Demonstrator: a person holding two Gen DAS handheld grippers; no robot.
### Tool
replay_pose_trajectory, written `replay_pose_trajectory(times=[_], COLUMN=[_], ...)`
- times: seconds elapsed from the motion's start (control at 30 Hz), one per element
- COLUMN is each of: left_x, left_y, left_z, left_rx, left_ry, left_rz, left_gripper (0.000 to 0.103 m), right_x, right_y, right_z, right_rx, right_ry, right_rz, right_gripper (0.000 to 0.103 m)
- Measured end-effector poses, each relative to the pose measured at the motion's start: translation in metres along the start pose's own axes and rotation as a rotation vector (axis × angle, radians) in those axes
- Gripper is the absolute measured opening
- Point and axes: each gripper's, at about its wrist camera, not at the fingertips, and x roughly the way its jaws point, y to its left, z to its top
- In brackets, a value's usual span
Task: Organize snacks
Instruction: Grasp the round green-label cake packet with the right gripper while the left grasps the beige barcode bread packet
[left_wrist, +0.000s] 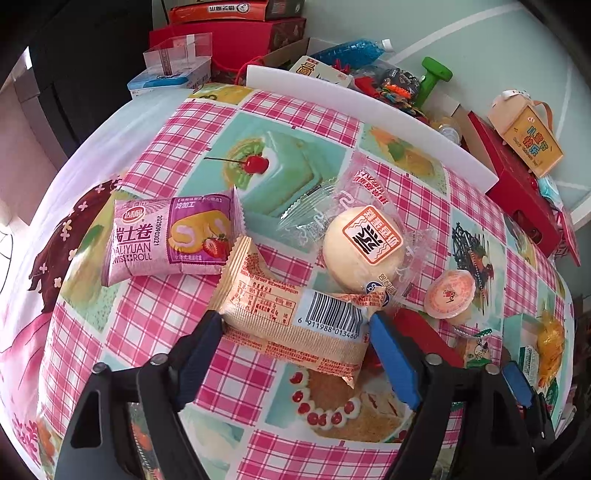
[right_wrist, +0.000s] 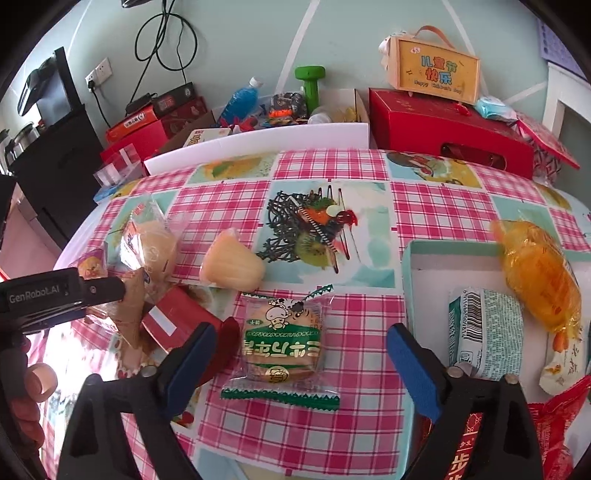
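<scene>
Checked tablecloth (right_wrist: 362, 177) lay strewn with snacks.
Left gripper (left_wrist: 295, 325) straddled a beige packet (left_wrist: 291, 314), fingers spread; right gripper (right_wrist: 301, 343) gaped around a biscuit (right_wrist: 282, 341).

Near edge of the desk (right_wrist: 295, 435): bare checked cloth, open for a gripper.
Desk centre: clear patch beyond the jelly cup (right_wrist: 232, 263).
Left side: crowded by the swiss roll pack (left_wrist: 173, 240), barcode pack (left_wrist: 295, 325) and round bun (left_wrist: 364, 247), which overlap.
Right side: white tray (right_wrist: 424, 295) holding snacks.
Far edge: white board (right_wrist: 258, 147) with red boxes (right_wrist: 450, 129) behind it.
</scene>
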Motion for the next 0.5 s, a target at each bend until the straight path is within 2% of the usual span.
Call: replay_pose_trajectory(times=[0.37,0.43,0.5], left_x=[0.004,0.004,0.006], left_y=[-0.006,-0.011,-0.017], left_z=[-0.001,-0.004,-0.005], left_rx=[0.029,0.05,0.075], left_ry=[-0.011,-0.008,-0.002], left_rz=[0.023,0.027,0.029], left_gripper=[0.087,0.087,0.087], right_x=[0.006,0.006,0.007], right_y=[0.0,-0.001,-0.002], right_z=[-0.003,-0.003,-0.003], right_rx=[0.008,0.012,0.003], right_ry=[0.01,0.009,0.012], right_rz=[0.02,0.014,-0.006], right_gripper=[0.086,0.076,0.073])
